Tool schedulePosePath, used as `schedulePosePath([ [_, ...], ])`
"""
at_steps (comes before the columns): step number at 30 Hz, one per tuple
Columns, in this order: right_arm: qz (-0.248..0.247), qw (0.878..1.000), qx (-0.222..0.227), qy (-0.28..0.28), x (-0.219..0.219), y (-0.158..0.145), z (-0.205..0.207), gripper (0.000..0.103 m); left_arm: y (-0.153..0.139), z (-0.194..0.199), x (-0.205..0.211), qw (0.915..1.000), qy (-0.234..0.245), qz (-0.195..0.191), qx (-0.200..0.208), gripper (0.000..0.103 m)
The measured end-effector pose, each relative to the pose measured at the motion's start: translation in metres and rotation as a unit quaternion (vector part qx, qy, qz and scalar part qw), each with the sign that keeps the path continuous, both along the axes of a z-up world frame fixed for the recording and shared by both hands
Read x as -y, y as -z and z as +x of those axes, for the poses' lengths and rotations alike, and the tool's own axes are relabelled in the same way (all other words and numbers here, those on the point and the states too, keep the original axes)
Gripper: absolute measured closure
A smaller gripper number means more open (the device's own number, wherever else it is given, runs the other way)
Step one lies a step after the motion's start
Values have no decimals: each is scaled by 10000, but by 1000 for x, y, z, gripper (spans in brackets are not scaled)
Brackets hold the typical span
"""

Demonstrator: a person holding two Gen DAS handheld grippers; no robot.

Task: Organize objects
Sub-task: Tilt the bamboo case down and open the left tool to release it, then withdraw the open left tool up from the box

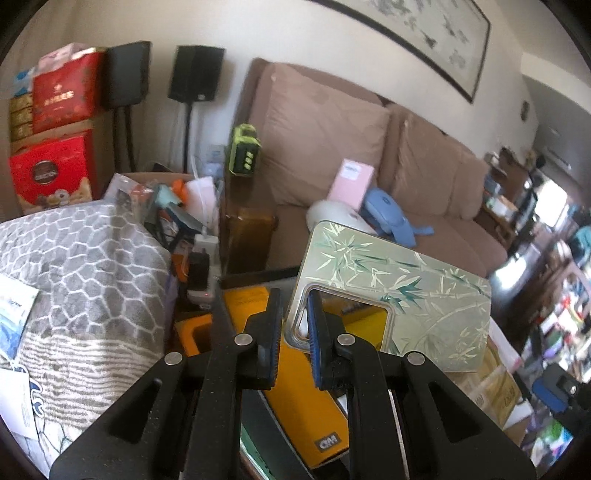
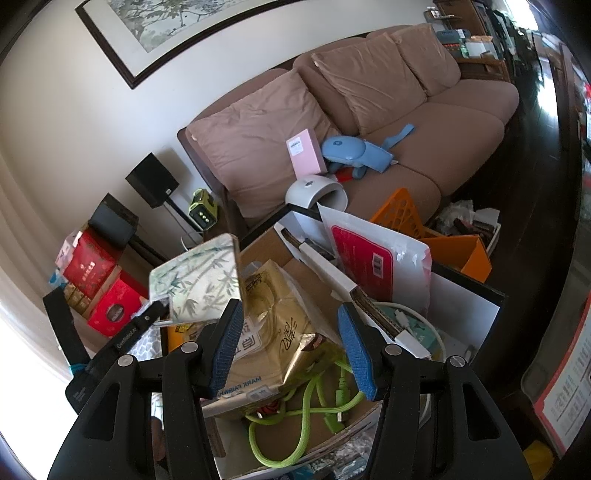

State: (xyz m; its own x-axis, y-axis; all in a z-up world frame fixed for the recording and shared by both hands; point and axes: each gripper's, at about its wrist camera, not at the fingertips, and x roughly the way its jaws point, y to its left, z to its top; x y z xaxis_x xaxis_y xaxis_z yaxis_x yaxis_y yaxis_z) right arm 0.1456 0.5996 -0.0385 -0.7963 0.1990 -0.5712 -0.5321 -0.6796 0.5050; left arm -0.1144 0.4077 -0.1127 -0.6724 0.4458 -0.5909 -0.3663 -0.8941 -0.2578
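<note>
left gripper (image 1: pixel 293 314) | clamped on bamboo-print board (image 1: pixel 399 280) handle rim | right gripper (image 2: pixel 290 332) parted, empty

Brown sofa (image 2: pixel 424 110) under a framed painting (image 2: pixel 155 33)

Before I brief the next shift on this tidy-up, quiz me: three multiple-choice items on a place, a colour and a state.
1. Where does the pink box stand?
A on the sofa
B on the floor
C in the orange basket

2. What colour is the cord under the right gripper?
A red
B bright green
C black

3. What does the left gripper hold?
A nothing
B the pink box
C the bamboo-print board

Answers: 1 A, it leans on a sofa cushion; 2 B, green loops lie in the carton; 3 C, its pads pinch the board's handle hole.
</note>
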Motion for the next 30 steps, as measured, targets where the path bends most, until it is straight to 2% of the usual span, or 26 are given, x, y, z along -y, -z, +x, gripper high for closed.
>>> schedulePosePath([
  [4,3,10000,2,-6,0,0,0,47,-1,-3,4,10000,-73,-17,-28,91],
  [19,-16,10000,36,-24,1,1,-1,47,-5,-4,31,9967,-669,418,-196,91],
  [30,-17,10000,53,-29,0,4,0,47,0,-4,17,9991,-214,373,17,92],
])
